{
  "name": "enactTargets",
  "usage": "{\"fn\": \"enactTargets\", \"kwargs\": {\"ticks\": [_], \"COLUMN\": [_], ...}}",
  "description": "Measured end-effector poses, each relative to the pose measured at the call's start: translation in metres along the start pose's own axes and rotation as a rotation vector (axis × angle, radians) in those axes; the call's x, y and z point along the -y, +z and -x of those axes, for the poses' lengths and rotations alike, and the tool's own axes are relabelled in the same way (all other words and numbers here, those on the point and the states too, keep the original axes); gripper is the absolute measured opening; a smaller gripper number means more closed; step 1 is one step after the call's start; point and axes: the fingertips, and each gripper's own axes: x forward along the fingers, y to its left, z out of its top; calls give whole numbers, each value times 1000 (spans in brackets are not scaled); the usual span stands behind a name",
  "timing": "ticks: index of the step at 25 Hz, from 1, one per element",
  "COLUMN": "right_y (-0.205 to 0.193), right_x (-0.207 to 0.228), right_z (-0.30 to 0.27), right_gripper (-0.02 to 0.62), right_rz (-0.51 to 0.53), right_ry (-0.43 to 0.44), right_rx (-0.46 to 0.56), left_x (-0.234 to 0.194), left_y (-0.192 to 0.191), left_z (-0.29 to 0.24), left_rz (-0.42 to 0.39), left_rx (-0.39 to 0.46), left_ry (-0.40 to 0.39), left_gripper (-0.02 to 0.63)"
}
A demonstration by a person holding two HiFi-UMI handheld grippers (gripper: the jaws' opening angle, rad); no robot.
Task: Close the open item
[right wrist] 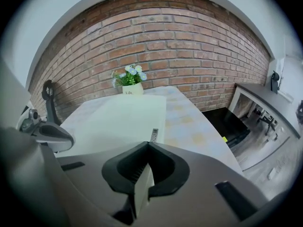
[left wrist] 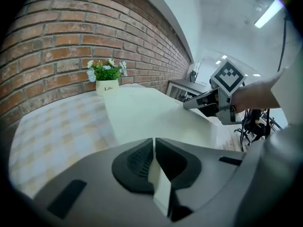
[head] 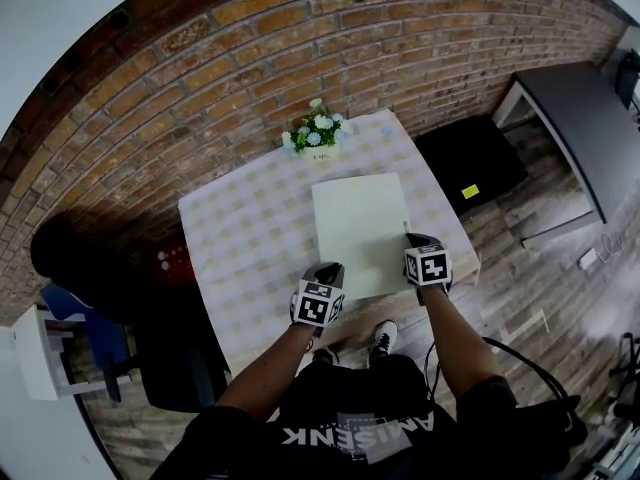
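On my left, my left gripper (left wrist: pixel 154 148) is pinching the white box (head: pixel 360 223) at its near left corner, fingers clamped tight on the thin top panel. The box is lying on the checked worktop (head: pixel 240 233), its far end just beside the flower pot (head: pixel 318 138). On my right, my right gripper (right wrist: pixel 144 162) is gripping the near right corner the same way. I am thinking that lowering one side faster could twist the panel, or the thin edge could slip free and slam down.

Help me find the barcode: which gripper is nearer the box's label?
Right: the right gripper clamps the white box beside the label; the left gripper clamps its other near corner.
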Motion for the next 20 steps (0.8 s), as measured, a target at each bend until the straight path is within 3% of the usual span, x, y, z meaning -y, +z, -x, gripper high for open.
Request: {"fn": "enactTargets", "kwargs": {"ticks": [5,11,20], "right_y": [1,1,16], "right_x": [1,-1,-1], "right_z": [-1,3,24], "right_gripper": [40,41,43], "right_rz": [-8,10,-19], "right_ry": [19,31,33], "right_rx": [1,0,64], "left_x": [-1,1,-15], "left_y": [3,4,25], "left_z": [2,6,23], "left_rz": [8,-10,-2], "left_rx": [12,7,68], "left_ry": [-12,-87,-57], "left_gripper": [24,25,25]}}
